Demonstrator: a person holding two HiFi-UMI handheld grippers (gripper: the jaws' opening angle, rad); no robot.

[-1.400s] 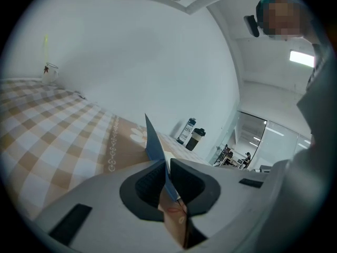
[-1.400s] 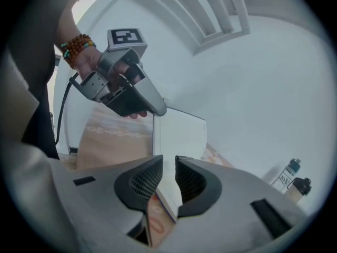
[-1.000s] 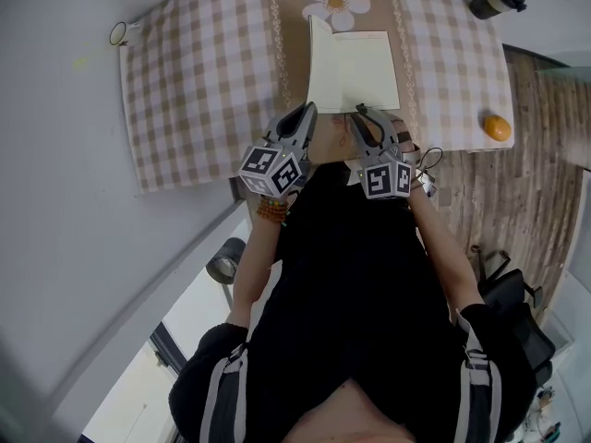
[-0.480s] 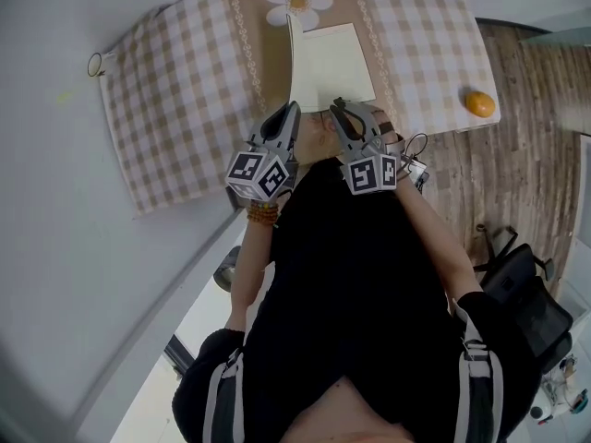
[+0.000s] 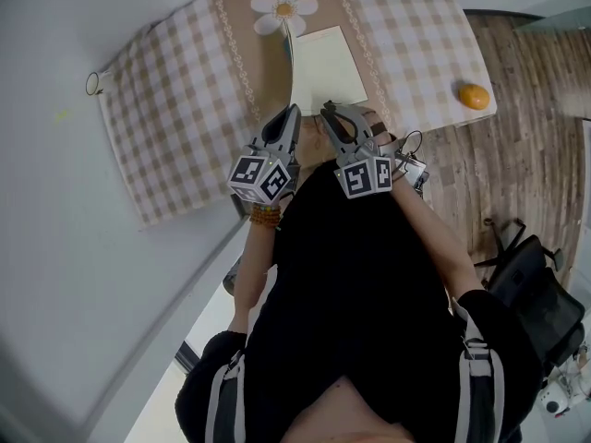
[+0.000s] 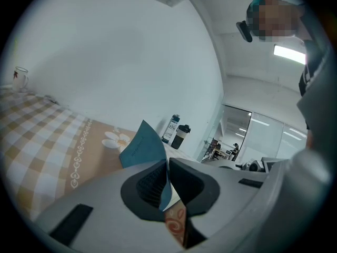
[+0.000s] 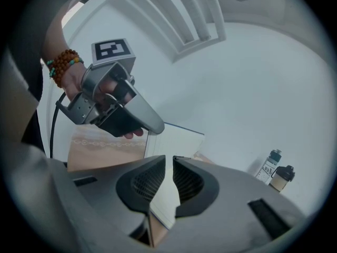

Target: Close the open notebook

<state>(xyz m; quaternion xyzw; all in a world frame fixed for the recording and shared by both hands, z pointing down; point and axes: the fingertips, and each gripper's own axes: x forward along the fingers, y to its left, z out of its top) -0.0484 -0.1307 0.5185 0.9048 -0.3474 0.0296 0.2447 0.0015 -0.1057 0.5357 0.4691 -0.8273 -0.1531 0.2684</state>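
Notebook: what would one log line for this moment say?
notebook: open, cover raised upright | left gripper: shut on cover | right gripper: jaws just been closing, pages gripped between them | step: not yet closed

Bench (image 5: 420, 44) under beige-and-white checked cloth (image 5: 185, 90), tan centre band (image 5: 245, 40) with white daisy (image 5: 284, 7), open cream-paged notebook (image 5: 328, 63), round orange fruit (image 5: 474, 95), clear glass mug (image 5: 93, 83)

An office: glass partition walls (image 6: 263, 133), ceiling strip light (image 6: 288, 53), black swivel chair (image 5: 536, 286).
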